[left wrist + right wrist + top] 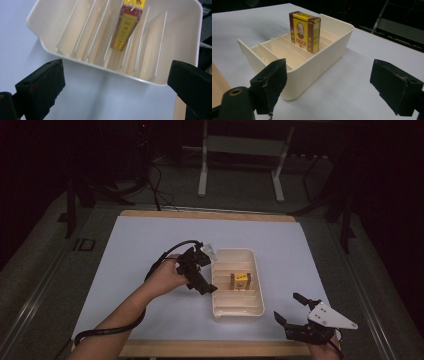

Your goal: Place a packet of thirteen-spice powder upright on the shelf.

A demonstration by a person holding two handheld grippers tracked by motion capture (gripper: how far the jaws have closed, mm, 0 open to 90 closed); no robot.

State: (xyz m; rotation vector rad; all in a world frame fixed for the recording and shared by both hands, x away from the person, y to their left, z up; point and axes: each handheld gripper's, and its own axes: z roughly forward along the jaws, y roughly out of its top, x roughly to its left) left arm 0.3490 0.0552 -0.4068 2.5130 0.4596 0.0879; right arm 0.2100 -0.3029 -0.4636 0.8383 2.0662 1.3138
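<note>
Dim room surrounding a brightly lit white table (150, 245); light is falling from above, laying soft shadows beside the tray (322, 57). In the left gripper view the box (127, 25) is blurring, and the near jaws are looking soft.

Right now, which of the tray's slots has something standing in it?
The slot near the middle of the cream divider tray: a yellow-and-red box stands upright there, while the other slots are bare.

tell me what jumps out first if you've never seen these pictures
A yellow and red box stands upright in a middle slot of a cream tray with dividers, on a pale sheet in a dark room. The left gripper sits at the tray's left side, jaws open and empty; the right gripper waits open at the near right.
</note>
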